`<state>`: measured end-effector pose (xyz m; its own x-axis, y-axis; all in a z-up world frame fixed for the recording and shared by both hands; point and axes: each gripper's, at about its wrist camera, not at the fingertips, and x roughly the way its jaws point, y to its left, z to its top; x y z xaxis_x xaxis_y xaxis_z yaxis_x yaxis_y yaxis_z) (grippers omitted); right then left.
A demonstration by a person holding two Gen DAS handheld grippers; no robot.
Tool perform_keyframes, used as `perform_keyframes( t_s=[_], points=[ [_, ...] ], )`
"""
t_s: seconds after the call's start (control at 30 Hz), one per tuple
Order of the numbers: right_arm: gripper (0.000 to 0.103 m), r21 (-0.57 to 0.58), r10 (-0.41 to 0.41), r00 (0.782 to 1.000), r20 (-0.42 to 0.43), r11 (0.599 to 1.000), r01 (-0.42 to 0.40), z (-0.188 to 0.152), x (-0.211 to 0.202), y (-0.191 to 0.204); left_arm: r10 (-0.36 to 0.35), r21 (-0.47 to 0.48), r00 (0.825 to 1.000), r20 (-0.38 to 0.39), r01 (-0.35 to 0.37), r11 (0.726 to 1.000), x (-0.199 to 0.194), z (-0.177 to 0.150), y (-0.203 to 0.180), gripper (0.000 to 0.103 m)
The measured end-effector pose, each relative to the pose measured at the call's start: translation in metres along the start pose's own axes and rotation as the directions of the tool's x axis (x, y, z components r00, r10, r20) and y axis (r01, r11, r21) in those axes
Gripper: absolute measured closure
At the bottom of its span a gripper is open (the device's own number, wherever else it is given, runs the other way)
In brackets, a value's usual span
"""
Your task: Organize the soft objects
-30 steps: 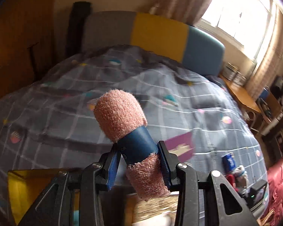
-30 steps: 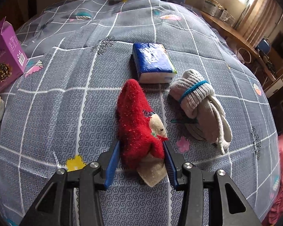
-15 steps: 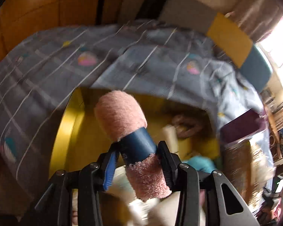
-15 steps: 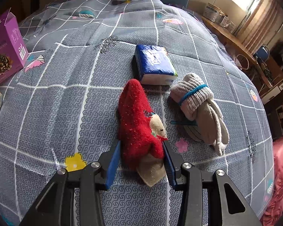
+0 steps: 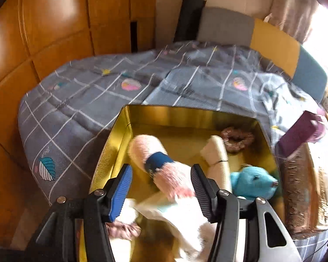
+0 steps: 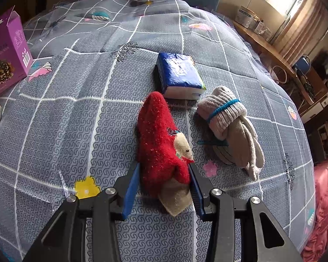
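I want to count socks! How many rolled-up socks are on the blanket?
2. The red sock lies between the right gripper's fingers; the beige sock lies beside it, near the tissue pack. Others could be out of view.

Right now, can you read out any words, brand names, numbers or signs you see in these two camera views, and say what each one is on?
No text can be read anywhere in these views.
Purple box: small print, a barcode and recycling-type symbols on its side, too small to read.
Blue tissue pack: white printing on the wrapper, too blurred to read.
Purple box in the left view: motion-blurred, nothing legible.
Socks, toys and bedcover: no lettering seen.
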<state>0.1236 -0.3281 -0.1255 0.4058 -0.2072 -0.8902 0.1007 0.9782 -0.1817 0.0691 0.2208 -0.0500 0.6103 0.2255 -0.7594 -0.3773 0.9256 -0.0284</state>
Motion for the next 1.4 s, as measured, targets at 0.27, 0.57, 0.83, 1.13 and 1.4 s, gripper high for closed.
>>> perform_keyframes(
  t_s=[0.27, 0.57, 0.83, 1.13, 1.4],
  points=[
    [0.059, -0.006, -0.002, 1.0, 0.001, 1.0, 0.002, 0.003, 0.0, -0.001, -0.113, 0.136, 0.991, 0.071, 0.103, 0.985, -0.045, -0.026, -0.05, 0.047],
    [0.061, -0.008, -0.002, 1.0, 0.002, 1.0, 0.002, 0.003, -0.001, -0.001, -0.162, 0.236, 0.983, 0.083, 0.139, 0.962, -0.073, -0.046, -0.079, 0.047],
    [0.061, -0.01, -0.007, 1.0, 0.003, 1.0, 0.007, 0.003, 0.0, -0.001, -0.186, 0.26, 0.979, 0.078, 0.16, 0.952, -0.081, -0.058, -0.086, 0.047],
    [0.069, -0.004, -0.001, 1.0, 0.01, 1.0, 0.001, 0.003, -0.003, -0.002, -0.216, 0.315, 0.975, 0.049, 0.19, 0.93, -0.084, -0.069, -0.104, 0.047],
    [0.075, -0.018, 0.002, 1.0, 0.013, 1.0, -0.001, 0.003, -0.003, 0.001, -0.223, 0.337, 0.974, 0.045, 0.195, 0.921, -0.085, -0.073, -0.114, 0.047]
  ],
)
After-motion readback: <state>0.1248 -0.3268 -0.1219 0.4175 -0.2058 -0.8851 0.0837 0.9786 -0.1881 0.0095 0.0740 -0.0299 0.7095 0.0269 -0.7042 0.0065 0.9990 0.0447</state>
